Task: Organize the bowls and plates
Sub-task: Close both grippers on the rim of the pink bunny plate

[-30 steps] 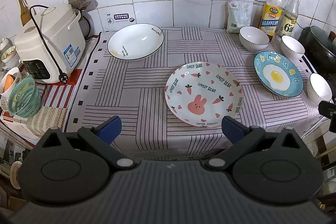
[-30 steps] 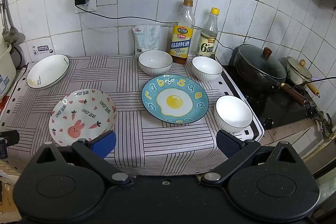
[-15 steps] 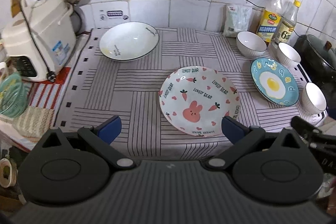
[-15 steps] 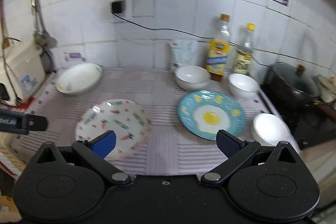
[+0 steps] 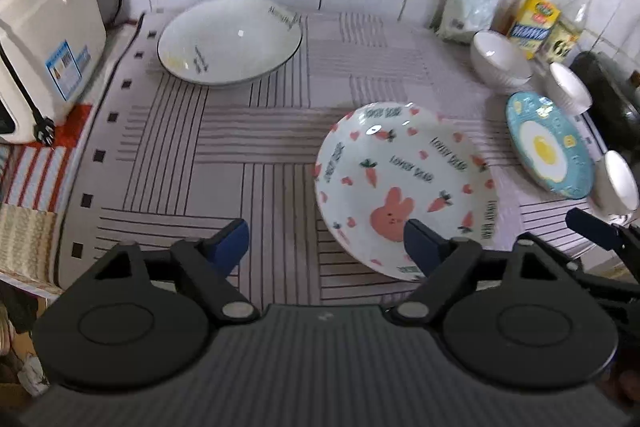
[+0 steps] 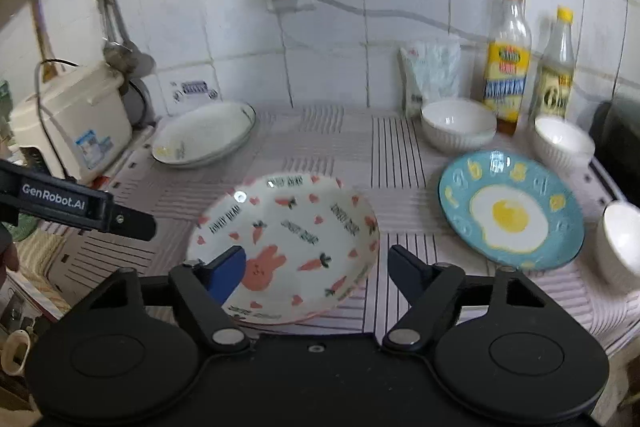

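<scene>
Both claws hang low over the near edge of the table (image 5: 256,131), and both have just been closing, yet each is still spread with nothing pinched. The left claw (image 5: 326,239) has its right finger over the near rim of the rabbit plate (image 5: 400,183) and its left finger over bare cloth, so the plate is not properly between them. The right claw (image 6: 316,267) has its left finger over the same plate (image 6: 288,235) and its right finger just off the rim. The likely trouble is that both claws go for this one plate and knock each other, or that a finger comes down on the shallow rim, tips the plate, or pushes it toward the table's front edge, which it already sits close to. A glazed rim would probably slip out of a half-closed pinch. The egg plate (image 6: 512,211) lies to the right, with three white bowls (image 6: 456,125) around it, one bowl (image 6: 620,243) close to the right edge, where a careless sweep could send it off. A white plate (image 5: 230,39) sits at the far left. The table wears a striped cloth that could bunch or drag under a sliding dish. Behind are white wall tiles, a socket with a cable, two bottles (image 6: 506,55), a packet, a rice cooker (image 5: 44,39) on the left and a dark pot at the far right.
</scene>
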The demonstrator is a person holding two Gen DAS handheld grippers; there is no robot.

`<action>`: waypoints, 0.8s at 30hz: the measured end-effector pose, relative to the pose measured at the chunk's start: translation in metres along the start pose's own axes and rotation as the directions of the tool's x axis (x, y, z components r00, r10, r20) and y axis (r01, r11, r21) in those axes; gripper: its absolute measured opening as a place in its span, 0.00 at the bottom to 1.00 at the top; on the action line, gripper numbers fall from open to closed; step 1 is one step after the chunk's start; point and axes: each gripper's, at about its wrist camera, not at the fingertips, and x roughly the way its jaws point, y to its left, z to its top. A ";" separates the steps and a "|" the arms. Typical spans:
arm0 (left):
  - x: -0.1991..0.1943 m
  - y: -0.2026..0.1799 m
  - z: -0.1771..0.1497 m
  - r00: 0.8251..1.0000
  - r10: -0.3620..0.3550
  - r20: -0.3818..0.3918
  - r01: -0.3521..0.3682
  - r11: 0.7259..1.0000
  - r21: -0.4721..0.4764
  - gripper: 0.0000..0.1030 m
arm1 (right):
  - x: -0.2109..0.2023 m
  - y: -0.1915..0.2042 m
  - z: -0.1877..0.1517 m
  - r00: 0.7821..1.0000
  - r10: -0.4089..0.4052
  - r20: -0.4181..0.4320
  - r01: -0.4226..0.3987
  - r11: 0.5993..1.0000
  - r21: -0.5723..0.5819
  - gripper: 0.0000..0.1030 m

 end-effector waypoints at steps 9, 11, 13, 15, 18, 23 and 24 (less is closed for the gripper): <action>0.069 0.019 0.006 0.998 0.035 -0.050 -0.034 0.999 0.004 0.76 | 0.051 -0.024 -0.022 0.998 0.015 -0.067 -0.006 0.992 0.126 0.54; 0.082 0.019 0.007 0.997 0.009 -0.073 -0.008 1.000 0.022 0.75 | 0.060 -0.029 -0.026 0.996 0.027 -0.085 -0.014 0.987 0.158 0.49; 0.094 0.017 0.008 0.997 -0.005 -0.079 0.008 0.999 0.046 0.68 | 0.067 -0.034 -0.030 0.995 0.030 -0.097 -0.012 0.983 0.186 0.37; 0.105 0.015 0.012 0.997 -0.013 -0.076 0.019 0.997 0.076 0.56 | 0.073 -0.038 -0.033 0.996 0.011 -0.092 0.008 0.977 0.211 0.26; 0.115 0.017 0.021 0.994 -0.069 -0.083 0.075 0.995 0.073 0.48 | 0.080 -0.044 -0.033 0.996 0.046 -0.077 -0.025 0.966 0.257 0.17; 0.119 0.015 0.028 0.984 -0.147 -0.100 0.155 0.985 0.080 0.20 | 0.086 -0.044 -0.032 0.995 0.054 -0.083 -0.031 0.965 0.261 0.16; 0.118 0.016 0.027 0.985 -0.145 -0.090 0.151 0.986 0.074 0.19 | 0.087 -0.046 -0.032 0.995 0.060 -0.082 -0.036 0.961 0.273 0.16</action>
